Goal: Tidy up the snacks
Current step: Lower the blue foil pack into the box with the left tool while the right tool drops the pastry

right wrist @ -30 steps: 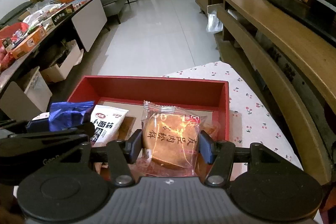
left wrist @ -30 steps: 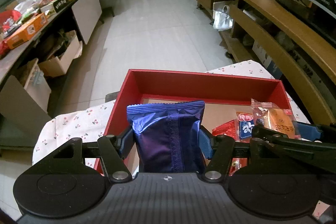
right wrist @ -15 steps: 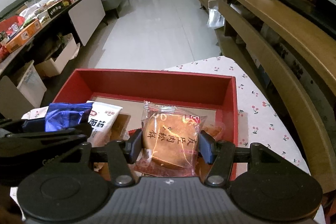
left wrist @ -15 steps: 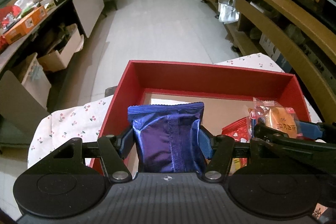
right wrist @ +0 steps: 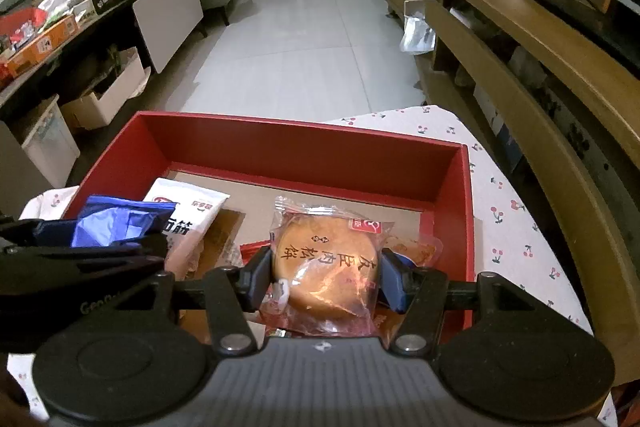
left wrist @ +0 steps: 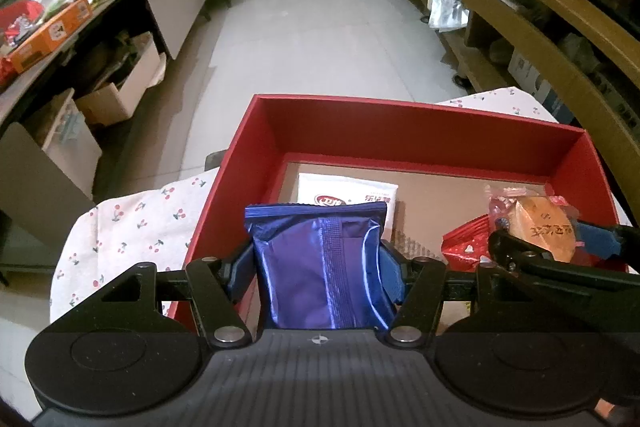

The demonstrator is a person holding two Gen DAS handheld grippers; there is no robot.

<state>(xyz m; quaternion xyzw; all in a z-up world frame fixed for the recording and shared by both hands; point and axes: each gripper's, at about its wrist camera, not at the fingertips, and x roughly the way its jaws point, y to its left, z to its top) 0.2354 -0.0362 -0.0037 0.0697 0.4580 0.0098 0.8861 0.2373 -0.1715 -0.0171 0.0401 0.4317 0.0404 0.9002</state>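
Snacks held over the red box (left wrist: 420, 131).
Your left gripper (left wrist: 318, 267) clamps a blue packet (left wrist: 320, 267); your right gripper (right wrist: 326, 275) clamps a wrapped cake (right wrist: 326, 263).

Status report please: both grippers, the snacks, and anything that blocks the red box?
Left gripper shut on blue foil snack packet. Right gripper shut on round cake in clear wrapper. Both above open red cardboard box. White packet and red packet already inside; floor behind them bare.
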